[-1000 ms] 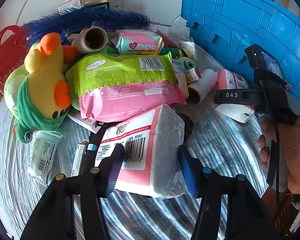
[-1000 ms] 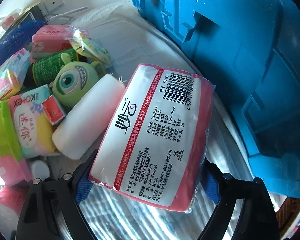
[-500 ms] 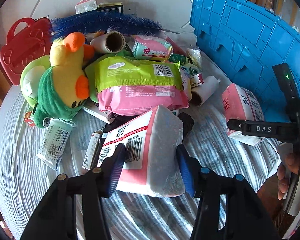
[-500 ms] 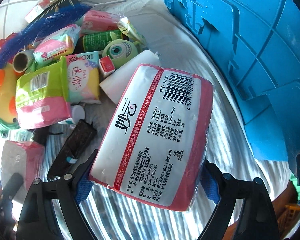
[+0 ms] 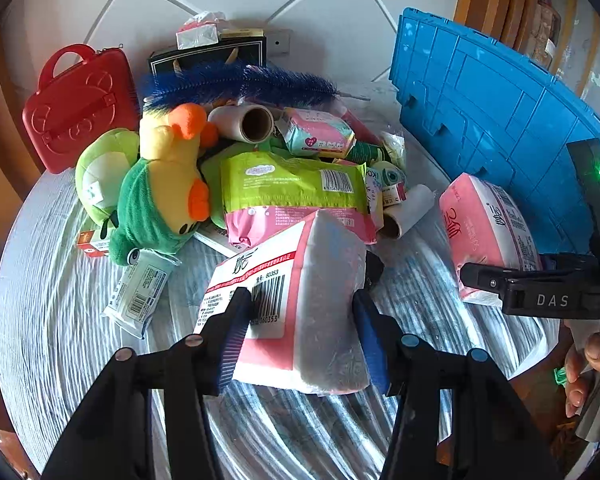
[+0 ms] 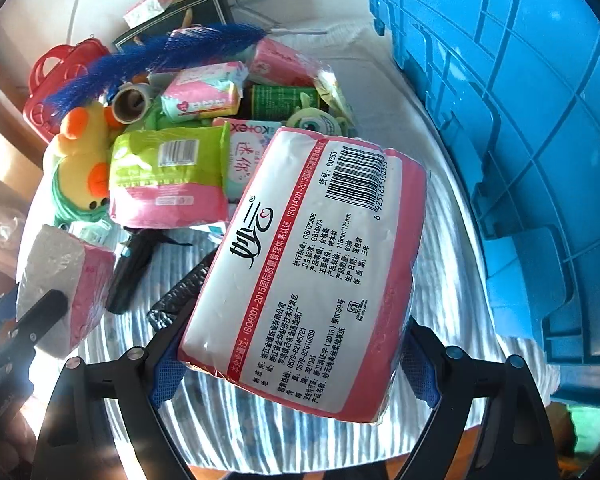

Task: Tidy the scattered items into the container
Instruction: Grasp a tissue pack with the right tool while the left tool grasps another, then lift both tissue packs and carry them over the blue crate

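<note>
My left gripper [image 5: 298, 320] is shut on a pink and white tissue pack [image 5: 300, 304], held above the striped cloth. My right gripper [image 6: 296, 360] is shut on a second pink tissue pack [image 6: 308, 272], lifted beside the blue crate [image 6: 540, 120]. That pack [image 5: 484, 224] and the right gripper also show at the right of the left wrist view, in front of the crate [image 5: 500, 112]. The left pack shows at the left of the right wrist view [image 6: 64, 276]. A pile of items lies behind both.
The pile holds a yellow duck plush [image 5: 168, 184], a green and pink packet [image 5: 292, 188], a blue brush [image 5: 240, 82], a cardboard roll [image 5: 248, 122], a red case [image 5: 80, 104] and a black box [image 5: 208, 56]. A black item [image 6: 136, 268] lies on the cloth.
Both grippers have risen and pulled back with their tissue packs, so more of the pile shows. The right pack has moved away from the cloth towards the crate side.
</note>
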### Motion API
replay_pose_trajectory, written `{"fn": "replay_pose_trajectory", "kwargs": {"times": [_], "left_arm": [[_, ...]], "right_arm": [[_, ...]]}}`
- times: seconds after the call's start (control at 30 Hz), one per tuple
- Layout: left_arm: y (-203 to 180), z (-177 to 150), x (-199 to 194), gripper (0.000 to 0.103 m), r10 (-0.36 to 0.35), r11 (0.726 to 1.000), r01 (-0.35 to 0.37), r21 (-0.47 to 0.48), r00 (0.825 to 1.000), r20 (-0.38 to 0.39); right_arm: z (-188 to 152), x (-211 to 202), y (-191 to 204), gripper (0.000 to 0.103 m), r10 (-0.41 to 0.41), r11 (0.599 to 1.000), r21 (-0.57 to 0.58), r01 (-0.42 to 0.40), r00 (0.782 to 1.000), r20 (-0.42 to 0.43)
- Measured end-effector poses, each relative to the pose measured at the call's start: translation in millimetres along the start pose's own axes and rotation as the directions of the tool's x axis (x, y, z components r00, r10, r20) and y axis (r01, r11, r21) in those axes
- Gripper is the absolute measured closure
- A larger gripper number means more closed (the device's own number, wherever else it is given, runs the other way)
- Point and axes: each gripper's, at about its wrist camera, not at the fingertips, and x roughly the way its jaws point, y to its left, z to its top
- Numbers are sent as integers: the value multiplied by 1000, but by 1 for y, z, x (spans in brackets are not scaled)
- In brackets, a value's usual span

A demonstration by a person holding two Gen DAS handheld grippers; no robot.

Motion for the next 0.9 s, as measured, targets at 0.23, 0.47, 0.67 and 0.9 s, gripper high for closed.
{"fn": "replay_pose_trajectory", "kwargs": {"times": [0.23, 0.47, 0.67, 0.9], "left_arm": [[5, 18, -35, 52, 16, 1000, -16, -17, 999, 47], [-1, 42, -75, 52, 27, 1000, -26, -8, 993, 118], [-13, 63, -105, 52, 30, 1000, -30, -2, 985, 173], [-31, 86, -131, 52, 25, 1000, -27, 4, 971, 236]], "right_arm": [[10, -36, 28, 14, 58, 995, -87, -55, 998, 38], [28, -79, 42, 14, 112, 986, -135, -97, 988, 110], [40, -113, 46, 14, 165, 973, -187, -132, 972, 169], [48, -148, 45, 14, 220, 957, -233, -170, 953, 210]]}}
